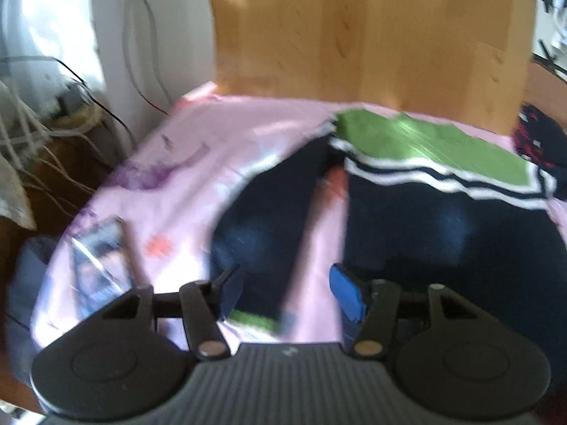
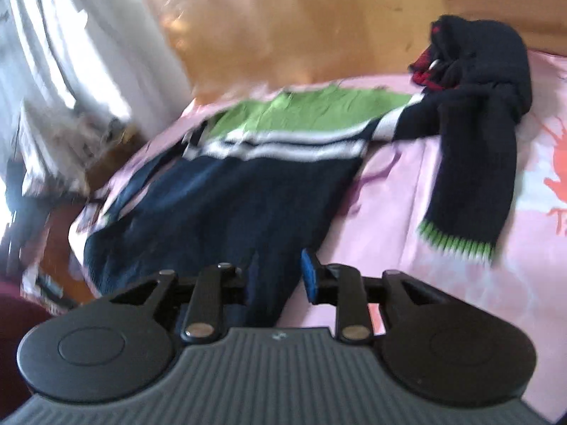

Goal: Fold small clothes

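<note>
Pink printed sheet, wooden board behind, white cables left, blurred packet, perhaps.

Bright window daylight (heavy motion blur)

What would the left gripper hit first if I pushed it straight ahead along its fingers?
Most likely the left sleeve of the navy sweater, lying on the pink sheet between the left gripper's open fingers; blur leaves depth uncertain.
</note>
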